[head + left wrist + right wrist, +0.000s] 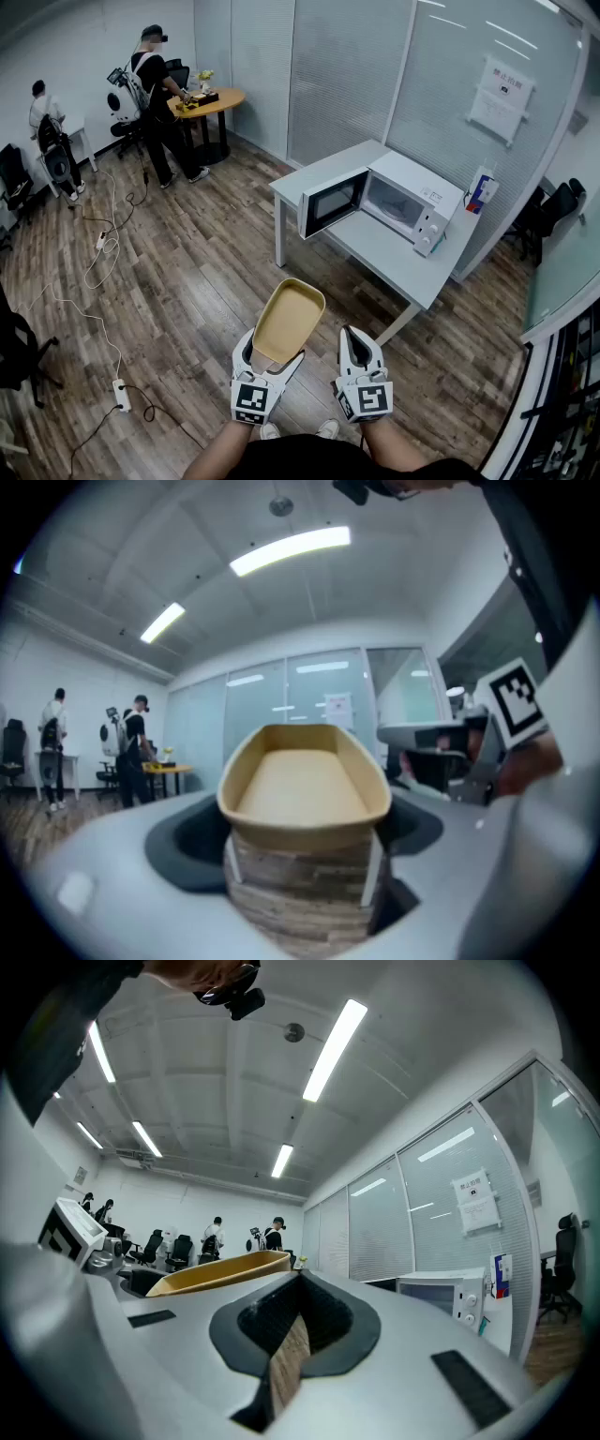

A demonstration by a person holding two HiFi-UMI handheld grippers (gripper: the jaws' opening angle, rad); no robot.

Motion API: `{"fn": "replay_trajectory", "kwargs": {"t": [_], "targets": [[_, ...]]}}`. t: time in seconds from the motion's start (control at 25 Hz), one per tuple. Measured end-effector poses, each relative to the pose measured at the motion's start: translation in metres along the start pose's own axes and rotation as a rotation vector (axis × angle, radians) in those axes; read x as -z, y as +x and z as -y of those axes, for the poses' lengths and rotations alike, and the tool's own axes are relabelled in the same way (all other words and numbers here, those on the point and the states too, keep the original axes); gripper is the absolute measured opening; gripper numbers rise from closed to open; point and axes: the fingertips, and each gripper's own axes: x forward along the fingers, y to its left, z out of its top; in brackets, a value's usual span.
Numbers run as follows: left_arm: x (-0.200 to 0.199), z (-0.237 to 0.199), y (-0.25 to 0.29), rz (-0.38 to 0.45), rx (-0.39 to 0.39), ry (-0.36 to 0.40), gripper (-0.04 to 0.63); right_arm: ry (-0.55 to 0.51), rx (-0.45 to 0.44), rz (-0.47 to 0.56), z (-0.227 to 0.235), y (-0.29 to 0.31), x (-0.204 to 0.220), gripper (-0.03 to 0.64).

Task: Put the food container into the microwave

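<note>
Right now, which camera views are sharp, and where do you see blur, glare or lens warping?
Head view: sharp and evenly lit, straight lines bowing toward the edges. Left gripper view: soft all over, even the food container up close, with dark fisheye corners. Right gripper view: crisper, the microwave easy to make out, but the ceiling light strip is blown out white.

Near end of food container (290,323) out of sight between fingers (246,350) of left gripper (271,356) (wall notice (501,97) print illegibly small)
</note>
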Motion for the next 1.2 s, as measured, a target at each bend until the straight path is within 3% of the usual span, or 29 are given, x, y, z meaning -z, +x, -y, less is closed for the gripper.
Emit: {"fn": "replay_trajectory", "kwargs": {"t": [0.56, 0.8, 1.2], "targets": [[-0.002, -0.017, -0.016, 0.025, 0.021, -0.034, 0.472, -0.023, 0.004, 0.016, -0.022, -0.003, -0.007, -0.002], [0.005, -0.024, -0.022, 0.015, 0.036, -0.054, 0.473, -0.008, 0.034, -0.032, -0.028, -0.008, 0.0, -0.002], [0.006, -0.026, 0.008, -0.012, 0.055, -0.057, 0.474, 0.024, 0.013, -0.041, -0.008, 0.011, 0.003, -0.002]]}}
